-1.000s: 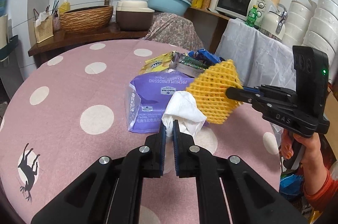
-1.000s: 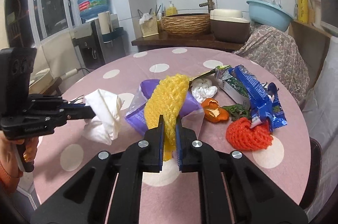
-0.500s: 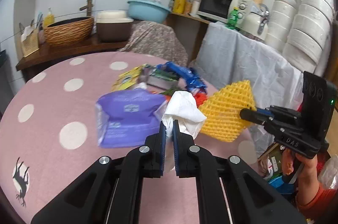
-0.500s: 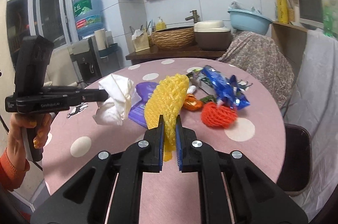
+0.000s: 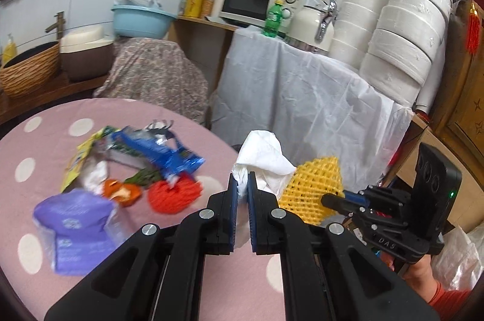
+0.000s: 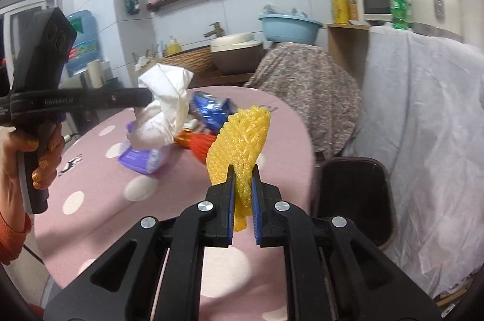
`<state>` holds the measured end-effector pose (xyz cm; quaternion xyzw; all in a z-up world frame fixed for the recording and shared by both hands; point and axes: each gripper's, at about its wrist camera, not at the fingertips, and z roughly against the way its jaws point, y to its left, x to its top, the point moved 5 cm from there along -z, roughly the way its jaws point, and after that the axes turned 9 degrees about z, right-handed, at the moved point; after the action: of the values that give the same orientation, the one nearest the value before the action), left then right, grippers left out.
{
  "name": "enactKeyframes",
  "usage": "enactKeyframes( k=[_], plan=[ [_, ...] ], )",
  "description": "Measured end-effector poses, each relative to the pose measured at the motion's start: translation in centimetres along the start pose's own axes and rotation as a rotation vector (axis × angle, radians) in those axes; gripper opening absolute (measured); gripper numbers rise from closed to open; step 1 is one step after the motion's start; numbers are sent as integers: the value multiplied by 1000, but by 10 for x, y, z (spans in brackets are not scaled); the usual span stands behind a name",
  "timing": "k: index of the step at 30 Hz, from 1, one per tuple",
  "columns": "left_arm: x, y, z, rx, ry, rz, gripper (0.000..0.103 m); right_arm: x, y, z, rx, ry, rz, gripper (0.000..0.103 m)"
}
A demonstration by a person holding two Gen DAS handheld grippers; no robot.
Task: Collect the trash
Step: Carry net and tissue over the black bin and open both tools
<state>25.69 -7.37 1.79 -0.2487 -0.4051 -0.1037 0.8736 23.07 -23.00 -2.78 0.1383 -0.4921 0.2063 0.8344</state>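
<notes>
My left gripper (image 5: 240, 185) is shut on a crumpled white tissue (image 5: 262, 157), held above the table's right edge. My right gripper (image 6: 243, 172) is shut on a yellow foam fruit net (image 6: 242, 133); that net (image 5: 311, 188) shows in the left wrist view just right of the tissue. On the pink dotted table (image 5: 39, 145) lie a red foam net (image 5: 174, 195), orange peel (image 5: 121, 192), a blue wrapper (image 5: 163, 154), a yellow-green packet (image 5: 75, 163) and a purple tissue pack (image 5: 75, 227). From the right wrist view the tissue (image 6: 165, 106) hangs at the left gripper's tip.
A dark bin (image 6: 352, 194) stands on the floor beside the table, below a white cloth-draped counter (image 5: 302, 103) with a microwave (image 5: 257, 0) and stacked white bowls (image 5: 402, 18). A floral-covered object (image 5: 154, 76) sits behind the table. A hand (image 6: 33, 151) grips the left tool.
Both grippers have swung right, off the table's middle toward its right edge, carrying the tissue and yellow net. The dark bin has come into the right wrist view.
</notes>
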Motion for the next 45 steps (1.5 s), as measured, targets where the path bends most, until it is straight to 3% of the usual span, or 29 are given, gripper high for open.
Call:
enactKeyframes(
  k=[6, 19, 28, 35, 36, 37, 39, 43, 45],
  plan=[
    [18, -36, -47, -53, 43, -31, 8, -23, -63, -4, -102, 40, -76, 10],
    [38, -77, -153, -50, 151, -59, 8, -77, -159, -58, -200, 157, -235, 10],
    [26, -89, -228, 2, 259, -81, 8, -118, -196, -120, -233, 292, -282, 10],
    [11, -89, -279, 60, 332, -99, 8, -144, -202, -146, -257, 332, -310, 13],
    [9, -89, -286, 67, 343, -100, 8, -146, -202, -148, -264, 337, -309, 21],
    [8, -89, -292, 75, 352, -100, 8, -148, -202, -148, -268, 339, -309, 38],
    [5, -88, -302, 86, 370, -91, 8, -150, -201, -144, -284, 321, -312, 55],
    [-1, -89, -316, 100, 390, -84, 8, -149, -200, -130, -312, 305, -317, 58],
    [-5, -92, -323, 104, 395, -93, 8, -147, -198, -118, -318, 282, -327, 66]
  ],
)
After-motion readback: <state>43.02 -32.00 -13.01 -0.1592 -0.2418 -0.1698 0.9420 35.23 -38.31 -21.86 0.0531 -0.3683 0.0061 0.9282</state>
